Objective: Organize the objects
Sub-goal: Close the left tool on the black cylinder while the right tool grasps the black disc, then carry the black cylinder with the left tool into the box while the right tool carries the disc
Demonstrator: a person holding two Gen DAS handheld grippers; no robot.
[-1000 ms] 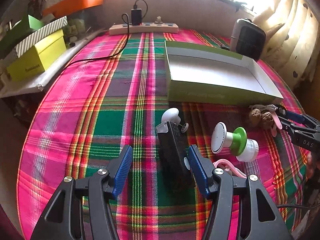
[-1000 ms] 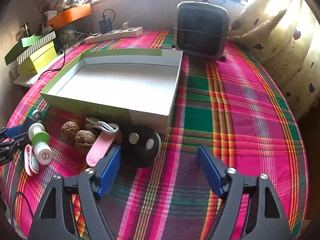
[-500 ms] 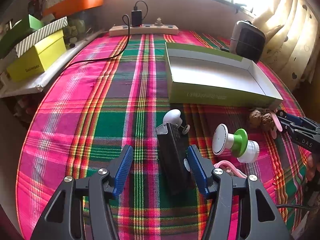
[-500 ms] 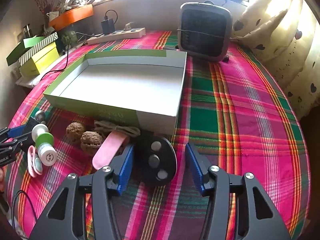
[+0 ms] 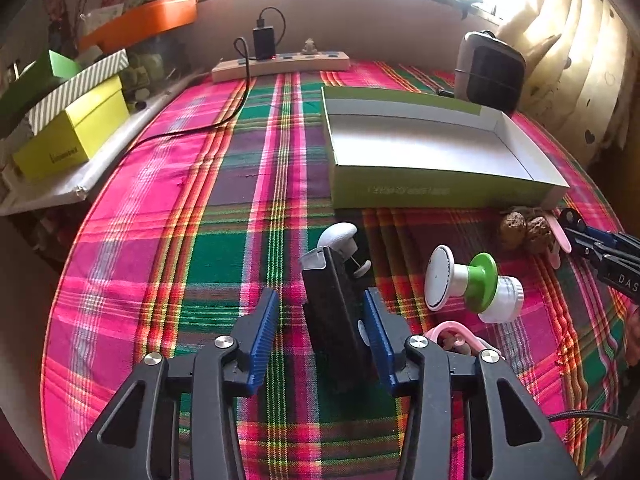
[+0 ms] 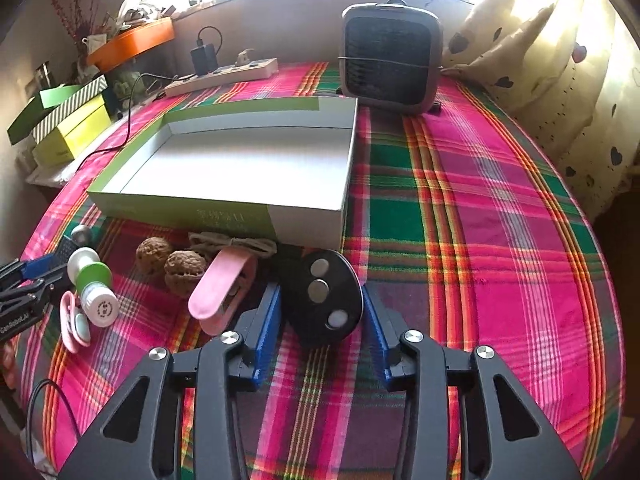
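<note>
The black oval remote [image 6: 322,298] lies on the plaid cloth [image 6: 480,220] just in front of the open box [image 6: 224,208], between the pads of our right gripper [image 6: 322,312], long axis running away from us; its jaws are closing and look about touching its sides. Our left gripper [image 5: 320,316] is closing round the black bar [image 5: 336,316], right pad touching, left still apart.

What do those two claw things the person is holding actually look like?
Both look alike: the left claw and right claw each have two black, angular plastic arms with triangular cut-outs and silver bolts, tipped with ribbed blue pads. Seen from the side, the body carries partly readable white lettering. A thin black cable trails nearby.
</note>
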